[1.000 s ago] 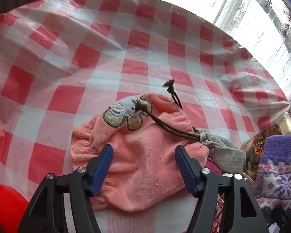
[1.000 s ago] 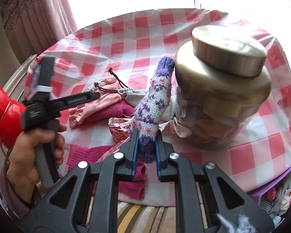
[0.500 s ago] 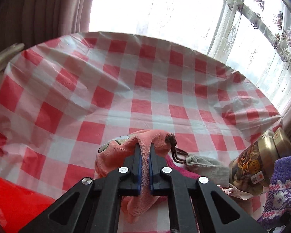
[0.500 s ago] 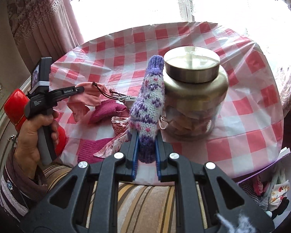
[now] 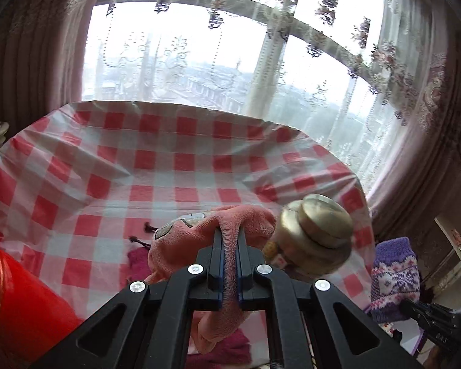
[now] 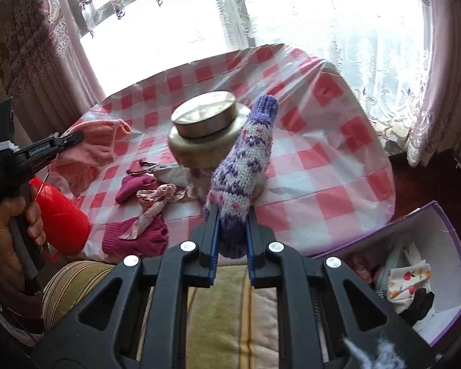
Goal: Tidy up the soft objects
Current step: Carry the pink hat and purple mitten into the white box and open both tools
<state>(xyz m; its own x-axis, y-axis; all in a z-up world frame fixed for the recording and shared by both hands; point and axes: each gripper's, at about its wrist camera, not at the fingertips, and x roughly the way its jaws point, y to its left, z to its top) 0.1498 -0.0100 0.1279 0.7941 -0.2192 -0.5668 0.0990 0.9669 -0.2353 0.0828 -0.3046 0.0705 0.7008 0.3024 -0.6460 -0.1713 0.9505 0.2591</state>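
Note:
My left gripper (image 5: 229,240) is shut on a pink fleece pouch (image 5: 196,236) and holds it lifted above the checked table (image 5: 156,172); the pouch also shows in the right wrist view (image 6: 92,150). My right gripper (image 6: 232,215) is shut on a purple knitted mitten (image 6: 246,166), held up in front of the jar; the mitten also shows in the left wrist view (image 5: 395,276). On the table lie magenta knit pieces (image 6: 135,240), a grey drawstring bag (image 6: 169,173) and a floral cloth strip (image 6: 156,200).
A gold-lidded glass jar (image 6: 209,129) stands mid-table. A red bottle (image 6: 61,215) sits at the table's left edge. A purple box (image 6: 415,264) holding several soft items sits below the table at the right. A striped cushion (image 6: 224,301) lies under my right gripper.
My left gripper closed on the pink pouch and lifted it off the table. My right gripper rose and pulled back with the mitten, and the purple box came into view.

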